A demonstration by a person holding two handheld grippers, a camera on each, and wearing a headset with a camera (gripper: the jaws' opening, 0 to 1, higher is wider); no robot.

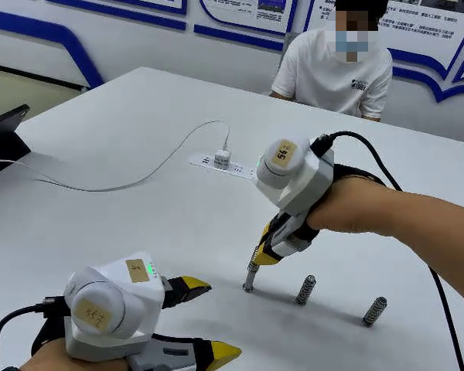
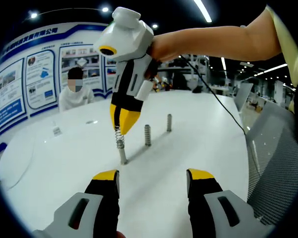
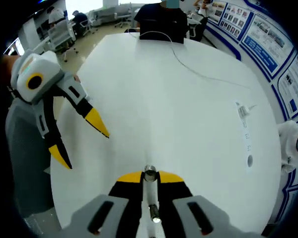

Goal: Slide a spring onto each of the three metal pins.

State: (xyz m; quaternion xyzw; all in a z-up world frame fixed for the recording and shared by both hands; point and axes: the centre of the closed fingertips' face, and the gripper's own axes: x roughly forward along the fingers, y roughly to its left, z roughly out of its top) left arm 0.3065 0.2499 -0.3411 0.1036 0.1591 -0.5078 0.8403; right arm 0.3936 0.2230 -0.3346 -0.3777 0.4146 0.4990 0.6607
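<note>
The right gripper (image 1: 257, 259), jaws pinched shut on the last spring (image 2: 119, 136), holds it upright over the bare pin (image 2: 123, 157) so the coil threads straight down, while the left gripper (image 1: 216, 318) hangs wide open and empty, the other two pins (image 1: 305, 290) already sprung.

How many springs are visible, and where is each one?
3. In the head view, the first spring is on the left pin, its top held by the right gripper. The second spring sits on the middle pin, the third spring on the right pin.
</note>
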